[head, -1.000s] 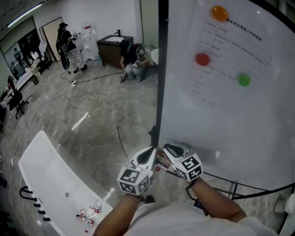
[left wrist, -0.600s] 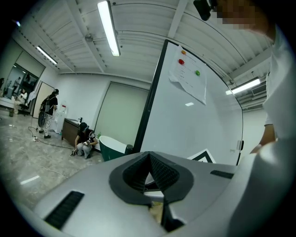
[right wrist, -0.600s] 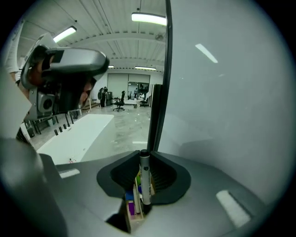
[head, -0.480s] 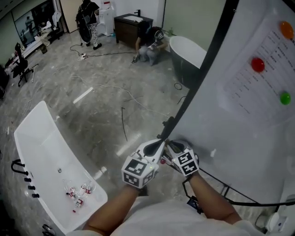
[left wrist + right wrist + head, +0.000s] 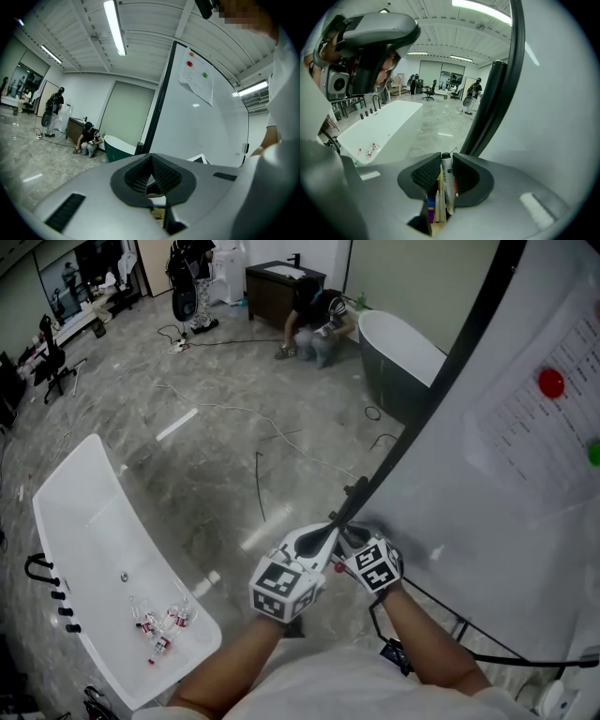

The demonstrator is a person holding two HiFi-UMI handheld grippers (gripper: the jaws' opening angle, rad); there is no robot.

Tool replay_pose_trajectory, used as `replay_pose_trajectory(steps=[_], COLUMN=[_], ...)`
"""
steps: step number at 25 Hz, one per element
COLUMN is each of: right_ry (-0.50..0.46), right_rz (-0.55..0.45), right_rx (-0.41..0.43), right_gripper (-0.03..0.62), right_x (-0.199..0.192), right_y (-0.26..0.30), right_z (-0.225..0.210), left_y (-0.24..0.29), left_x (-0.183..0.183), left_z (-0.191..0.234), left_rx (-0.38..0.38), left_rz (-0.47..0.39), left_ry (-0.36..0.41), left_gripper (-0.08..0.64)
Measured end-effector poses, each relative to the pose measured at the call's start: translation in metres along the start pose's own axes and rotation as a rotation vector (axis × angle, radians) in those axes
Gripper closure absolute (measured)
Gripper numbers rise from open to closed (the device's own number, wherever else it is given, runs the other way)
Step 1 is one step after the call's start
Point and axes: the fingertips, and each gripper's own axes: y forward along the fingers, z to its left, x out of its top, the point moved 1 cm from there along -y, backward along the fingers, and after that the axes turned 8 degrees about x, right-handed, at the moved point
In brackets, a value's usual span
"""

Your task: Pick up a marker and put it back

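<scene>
While the right gripper (image 5: 443, 159) has its jaws closed on a white-barrelled marker with a black cap (image 5: 446, 179), the left gripper (image 5: 151, 158) has its ribbed dark pads brought together at the tips with nothing between them. The marker lies lengthwise along the right gripper's jaws, its black cap end poking just past the pad tips, with red print showing on the barrel.

In the head view the two grippers sit close side by side in the near middle of the scene, the left one just left of the right one. Their tips point at the lower end of the black frame edge (image 5: 441, 381) of a large white whiteboard (image 5: 487, 502), which fills the right side. A printed paper sheet (image 5: 539, 427) hangs on the far right part of the board, with a round red magnet (image 5: 551, 382) on it.

To the left, on the grey marble floor (image 5: 216, 465), stands a long white bathtub (image 5: 75, 521) holding a few small clear bottles with red tops (image 5: 159, 626) near its near end. Far off, a dark green bathtub (image 5: 394, 395) stands just left of the board's frame, and a crouching person (image 5: 319, 315) is on the floor beside it.
</scene>
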Motion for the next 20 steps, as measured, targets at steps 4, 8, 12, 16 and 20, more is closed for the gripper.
replay_pose_trajectory(steps=[4, 8, 12, 16, 20], right_ry=[0.009, 0.031, 0.108, 0.189, 0.235], right_rz=[-0.044, -0.136, -0.309, -0.484, -0.637], right_rx=[0.009, 0.0, -0.008, -0.015, -0.071], right_gripper=[0.514, 0.517, 0.575, 0.589, 0.589], right_x=[0.008, 0.03, 0.057, 0.081, 0.099], right_y=[-0.006, -0.033, -0.086, -0.147, -0.199], right_z=[0.002, 0.004, 0.004, -0.003, -0.015], left_y=[-0.002, -0.003, -0.004, 0.001, 0.01], left_x=[-0.001, 0.003, 0.012, 0.022, 0.04], left_z=[-0.001, -0.008, -0.026, -0.045, -0.065], left_rx=[0.005, 0.0, -0.019, -0.033, -0.067], left_rz=[0.004, -0.002, -0.013, -0.026, -0.049], left_ry=[0.001, 0.009, 0.031, 0.044, 0.074], left_gripper=[0.558, 0.558, 0.558, 0.558, 0.558])
